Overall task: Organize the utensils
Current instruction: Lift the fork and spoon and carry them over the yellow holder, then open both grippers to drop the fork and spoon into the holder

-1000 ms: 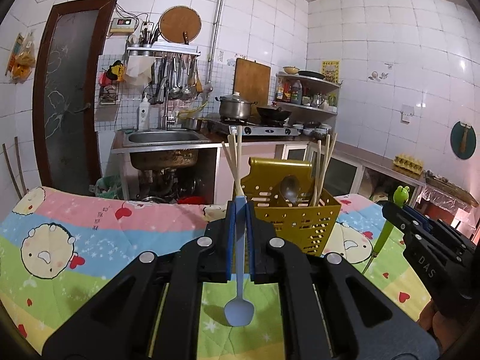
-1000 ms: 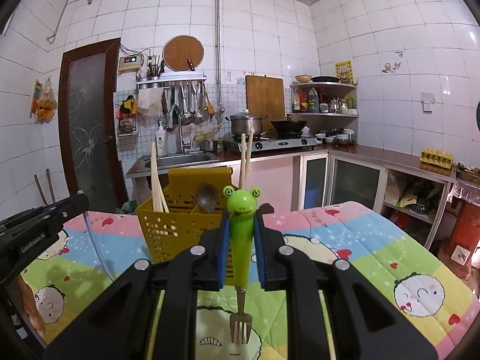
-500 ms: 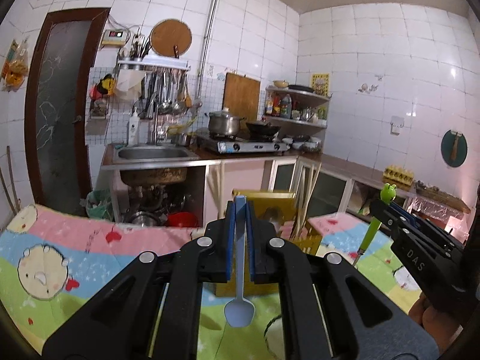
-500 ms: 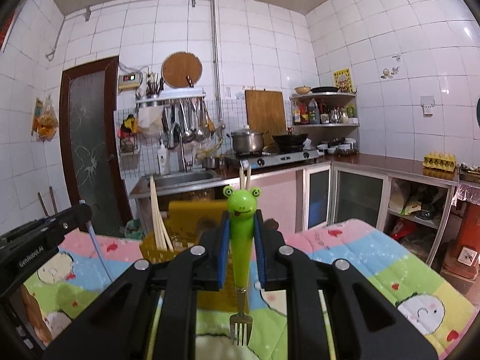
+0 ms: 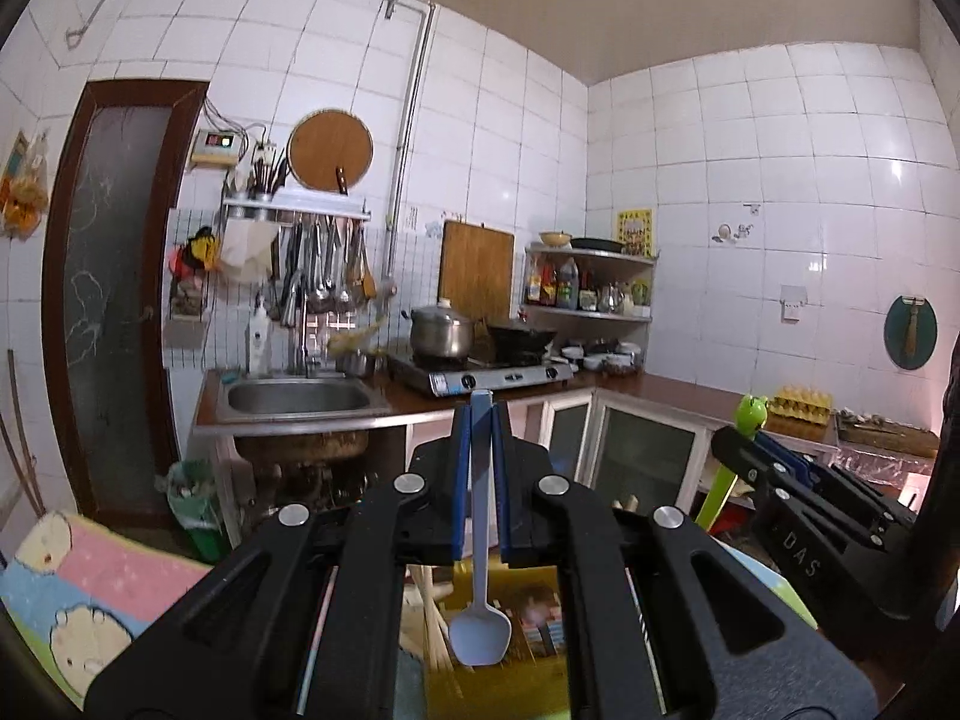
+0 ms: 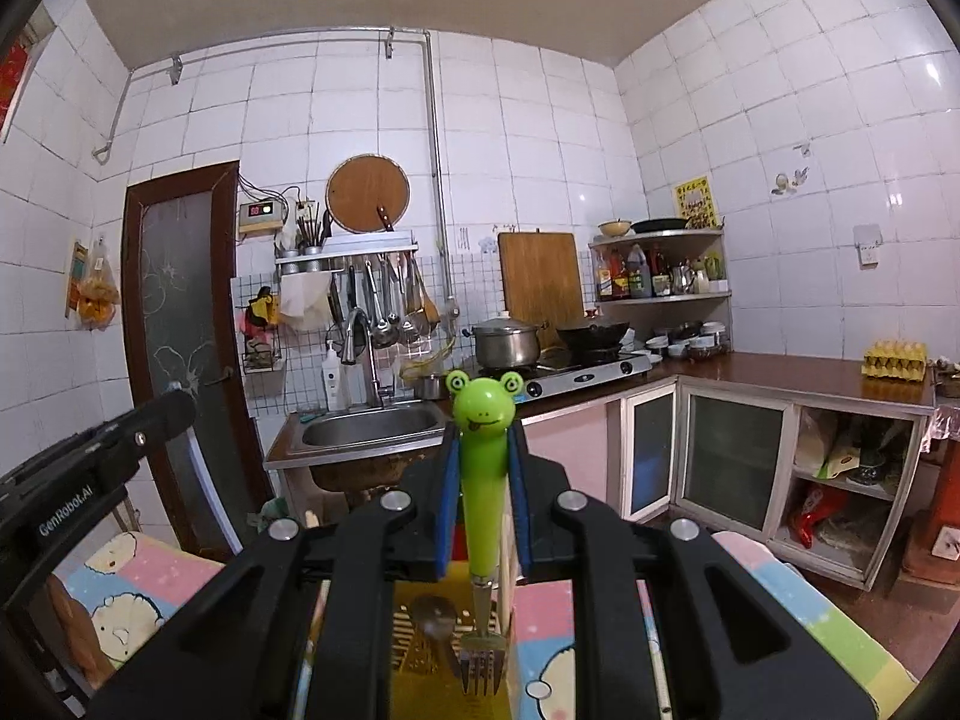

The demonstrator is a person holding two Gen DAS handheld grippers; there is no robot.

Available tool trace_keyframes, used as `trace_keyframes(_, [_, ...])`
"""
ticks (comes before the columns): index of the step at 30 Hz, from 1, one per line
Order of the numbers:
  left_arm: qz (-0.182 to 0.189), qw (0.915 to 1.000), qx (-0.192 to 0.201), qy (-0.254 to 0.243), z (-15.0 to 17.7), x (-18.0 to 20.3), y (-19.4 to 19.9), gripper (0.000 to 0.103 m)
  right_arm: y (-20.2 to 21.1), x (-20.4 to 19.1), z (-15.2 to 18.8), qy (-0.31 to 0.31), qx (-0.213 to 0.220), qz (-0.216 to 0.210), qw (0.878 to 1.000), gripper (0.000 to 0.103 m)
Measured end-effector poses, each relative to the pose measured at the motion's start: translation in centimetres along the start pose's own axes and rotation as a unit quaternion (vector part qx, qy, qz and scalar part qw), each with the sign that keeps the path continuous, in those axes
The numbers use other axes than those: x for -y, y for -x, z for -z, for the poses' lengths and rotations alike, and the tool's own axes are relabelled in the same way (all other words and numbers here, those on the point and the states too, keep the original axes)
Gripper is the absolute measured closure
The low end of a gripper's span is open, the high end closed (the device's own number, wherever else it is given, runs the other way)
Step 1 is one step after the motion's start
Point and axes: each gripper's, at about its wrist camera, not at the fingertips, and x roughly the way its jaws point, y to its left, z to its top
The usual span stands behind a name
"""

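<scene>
My left hand-held gripper (image 5: 480, 480) is clamped on the thin handle of a pale blue spoon (image 5: 480, 630), which hangs upright with its bowl at 6 o'clock, below the blue pads (image 5: 461, 480); the jaws stand almost closed, only the slim handle between them. My right hand-held gripper (image 6: 483, 492) is clamped on the thick green handle of a frog-headed fork (image 6: 482, 480), held upright: the frog's head rises above the pads at 12 o'clock and the metal tines (image 6: 482, 669) point down at 6 o'clock. In the left wrist view the right hand-held gripper appears at 3 o'clock, the frog's head protruding above it. In the right wrist view the left hand-held gripper appears at 9 o'clock. Directly beneath both utensils stands the yellow perforated utensil caddy (image 6: 414, 636); through the right jaws a metal spoon (image 6: 433, 615) is visible inside it, just beside the fork's tines at their 9 o'clock, and in the left wrist view pale chopsticks (image 5: 433, 618) lean in it at 7 o'clock of the spoon's bowl. The caddy rests on a tabletop covered with a pastel cartoon-print cloth (image 6: 138, 582). Beyond, at 12 o'clock, lie a steel sink (image 6: 375, 426), a gas stove (image 6: 585, 372) carrying a lidded pot (image 6: 504, 345) and a wok, and a white-tiled wall.
</scene>
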Motion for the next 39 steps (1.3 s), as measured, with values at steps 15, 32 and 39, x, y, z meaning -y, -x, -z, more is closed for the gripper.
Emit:
trace_keyframes(15, [0.009, 0.9974, -0.070, -0.014, 5.6, -1.2, -6.2, 0.097, -6.3, 0.5, 5.2, -0.004, -0.065, 0.003, 0.998, 0.087])
trace_keyframes(32, [-0.020, 0.9906, -0.135, 0.001, 10.4, -3.9, -6.4, 0.076, -6.3, 1.4, 9.6, 0.024, -0.129, 0.013, 0.991, 0.073])
trace_keyframes(39, [-0.045, 0.9933, -0.107, -0.005, 9.2, -4.2, -1.0, 0.020, -1.5, 1.6, 7.8, 0.023, -0.117, 0.014, 0.993, 0.046])
